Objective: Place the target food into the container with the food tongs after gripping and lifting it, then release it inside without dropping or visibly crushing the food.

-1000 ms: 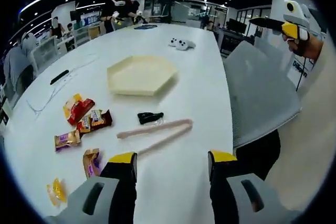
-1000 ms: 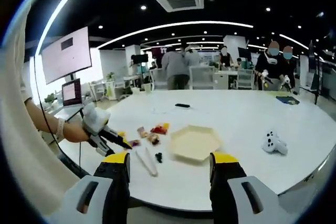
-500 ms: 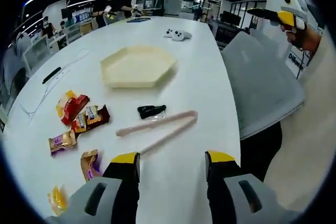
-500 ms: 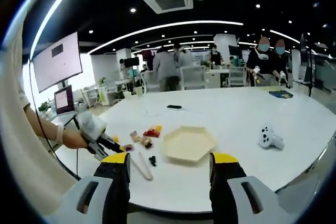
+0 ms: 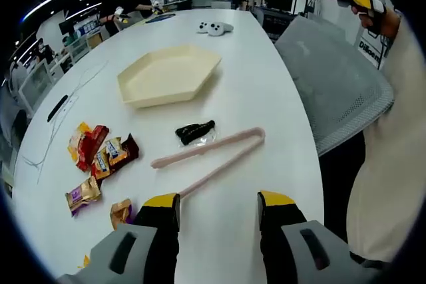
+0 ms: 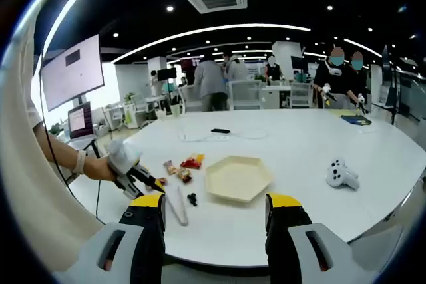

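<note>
1. Left gripper: jaws apart, nothing between them, yellow-tipped, held above the near edge of the white table. In the right gripper view it comes in from the left, held in a hand, over the snack end of the table.
2. Pink food tongs lie flat on the table just ahead of the left jaws, arms splayed open, joined end toward the right of the left gripper view. In the right gripper view they sit just past the left jaw.
3. Dark food piece in a clear wrapper (looks like it, small) lies just beside the tongs, between them and the tray; in the right gripper view it is a dark speck.
4. Cream hexagonal tray is beyond the dark piece, flat on the table, nothing in it; also at.
5. Wrapped snacks are scattered to the left of the tongs (red, brown, purple, orange wrappers), apart from the tray.
6. Right gripper: jaws apart, holding nothing, held well back from the table edge, off the table.
7. White controllers lie on the far part of the table; also at.
8. Grey chair stands beside the table on the right of the left gripper view.
9. People stand in the background beyond the table.
</note>
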{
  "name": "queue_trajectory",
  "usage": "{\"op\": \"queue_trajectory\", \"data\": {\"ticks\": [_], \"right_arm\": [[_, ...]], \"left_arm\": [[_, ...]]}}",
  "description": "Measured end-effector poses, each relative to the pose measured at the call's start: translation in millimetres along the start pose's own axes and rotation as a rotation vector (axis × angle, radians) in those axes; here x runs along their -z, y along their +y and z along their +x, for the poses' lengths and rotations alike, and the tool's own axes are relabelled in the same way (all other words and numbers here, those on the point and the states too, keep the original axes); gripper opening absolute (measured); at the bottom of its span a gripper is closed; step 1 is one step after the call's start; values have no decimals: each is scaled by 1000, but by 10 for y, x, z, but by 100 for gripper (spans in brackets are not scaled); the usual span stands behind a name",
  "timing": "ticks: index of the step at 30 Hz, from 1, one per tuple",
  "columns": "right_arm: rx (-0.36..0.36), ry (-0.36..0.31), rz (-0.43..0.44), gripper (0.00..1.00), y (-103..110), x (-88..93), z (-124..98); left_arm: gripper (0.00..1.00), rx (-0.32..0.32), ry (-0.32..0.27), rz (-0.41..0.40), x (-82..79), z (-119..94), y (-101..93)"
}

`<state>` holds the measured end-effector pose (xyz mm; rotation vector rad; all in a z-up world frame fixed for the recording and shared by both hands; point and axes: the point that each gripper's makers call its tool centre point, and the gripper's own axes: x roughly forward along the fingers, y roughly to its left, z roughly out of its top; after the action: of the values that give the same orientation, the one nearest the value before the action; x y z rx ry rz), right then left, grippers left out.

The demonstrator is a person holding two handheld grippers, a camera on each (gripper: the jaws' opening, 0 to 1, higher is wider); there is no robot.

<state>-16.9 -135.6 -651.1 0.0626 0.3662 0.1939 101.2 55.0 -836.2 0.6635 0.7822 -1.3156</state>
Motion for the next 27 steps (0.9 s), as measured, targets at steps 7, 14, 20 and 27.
{"op": "queue_trajectory", "data": {"ticks": [7,14,20,27], "right_arm": [[16,-3,22,61,-79,17,0],[36,-26,49,60,-152,-4,-30],[61,-33,51,59,-222,5,-80],[57,-17,38,59,-219,58,-104]], "left_arm": [[46,-26,-14,49,-110,-13,62],[47,-1,18,100,-128,59,105],[47,16,59,145,-82,116,99],[47,36,100,190,-27,176,70]]}}
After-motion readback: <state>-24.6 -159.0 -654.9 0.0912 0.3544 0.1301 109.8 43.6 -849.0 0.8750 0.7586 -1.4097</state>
